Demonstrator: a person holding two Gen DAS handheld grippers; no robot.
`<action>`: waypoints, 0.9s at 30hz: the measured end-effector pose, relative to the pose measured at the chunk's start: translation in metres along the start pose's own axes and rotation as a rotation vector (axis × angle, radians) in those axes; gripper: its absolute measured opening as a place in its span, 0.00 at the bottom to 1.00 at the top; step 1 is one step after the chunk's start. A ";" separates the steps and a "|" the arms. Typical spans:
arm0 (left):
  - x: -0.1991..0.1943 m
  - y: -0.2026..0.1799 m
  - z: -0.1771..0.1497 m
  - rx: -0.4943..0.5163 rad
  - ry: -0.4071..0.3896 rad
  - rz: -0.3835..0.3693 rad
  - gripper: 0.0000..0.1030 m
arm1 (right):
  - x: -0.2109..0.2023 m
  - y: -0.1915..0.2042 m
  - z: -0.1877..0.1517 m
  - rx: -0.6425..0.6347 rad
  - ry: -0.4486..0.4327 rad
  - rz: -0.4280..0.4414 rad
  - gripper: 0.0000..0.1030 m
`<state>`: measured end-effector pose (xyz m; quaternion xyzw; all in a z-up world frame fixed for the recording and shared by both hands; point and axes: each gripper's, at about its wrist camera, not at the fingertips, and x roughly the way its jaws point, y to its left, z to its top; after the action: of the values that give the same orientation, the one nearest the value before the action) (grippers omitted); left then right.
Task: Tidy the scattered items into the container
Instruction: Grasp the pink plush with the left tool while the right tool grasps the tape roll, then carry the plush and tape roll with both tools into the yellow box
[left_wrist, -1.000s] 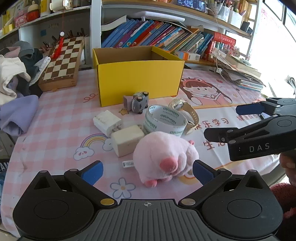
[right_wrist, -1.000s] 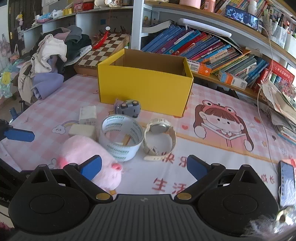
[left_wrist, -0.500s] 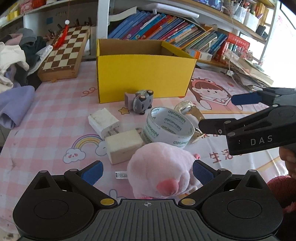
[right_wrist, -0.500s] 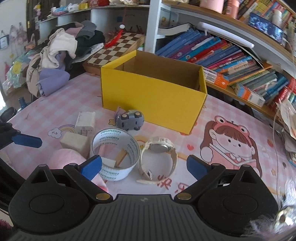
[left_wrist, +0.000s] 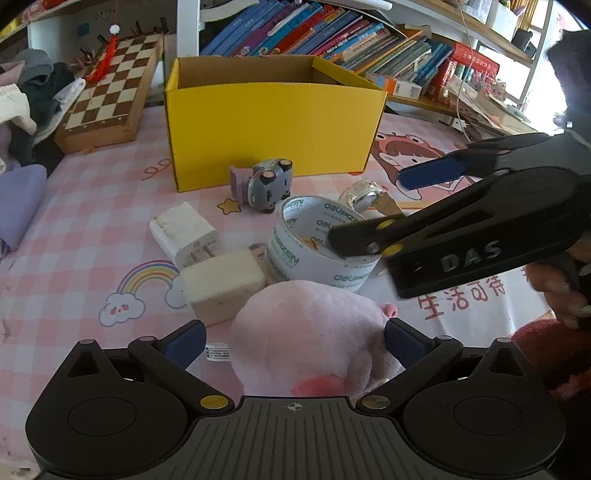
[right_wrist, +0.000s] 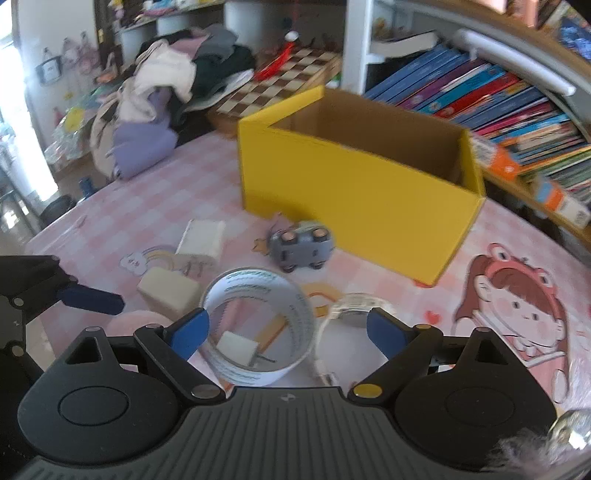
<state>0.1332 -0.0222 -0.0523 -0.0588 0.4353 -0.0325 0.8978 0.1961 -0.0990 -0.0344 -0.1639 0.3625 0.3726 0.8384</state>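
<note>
Yellow box sits open-topped on the pink checked tablecloth; what shows of its inside looks bare, floor not fully visible. All loose items lie out in front of the box. Toy car on its side, just in front of the box's front wall. Tape roll a bit further out from the box, watch touching its right side. White charger and cream block out from the box's left corner. Pink plush farthest from the box.

Left gripper: jaws wide apart, straddling the plush, not pinching it. Right gripper: jaws wide apart, over the tape roll and watch, holding nothing.

Risks, judged:
- The grippers are close together; the right gripper's body hangs between the plush and the box, so lifting the plush boxward could knock into it.
- Plush is soft and round; a shallow pinch may grab only fur and let it slip or sag out midway.
- Right jaws span both roll and watch; closing could catch the watch strap or shove the roll into the cream block.
- Small bits lie inside the roll; lifting the roll leaves them behind.
- Right view is motion-blurred, so aim may be off.
</note>
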 end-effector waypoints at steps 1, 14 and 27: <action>0.001 0.000 0.000 -0.001 0.004 -0.004 1.00 | 0.003 0.000 0.000 -0.002 0.008 0.012 0.91; -0.005 -0.004 -0.009 0.006 -0.006 -0.036 0.84 | 0.033 -0.004 -0.001 0.046 0.100 0.118 0.85; -0.015 0.006 -0.012 -0.021 -0.025 -0.036 0.76 | 0.034 0.005 0.001 0.022 0.092 0.115 0.80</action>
<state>0.1150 -0.0154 -0.0487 -0.0765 0.4231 -0.0432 0.9018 0.2087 -0.0779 -0.0584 -0.1505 0.4134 0.4085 0.7998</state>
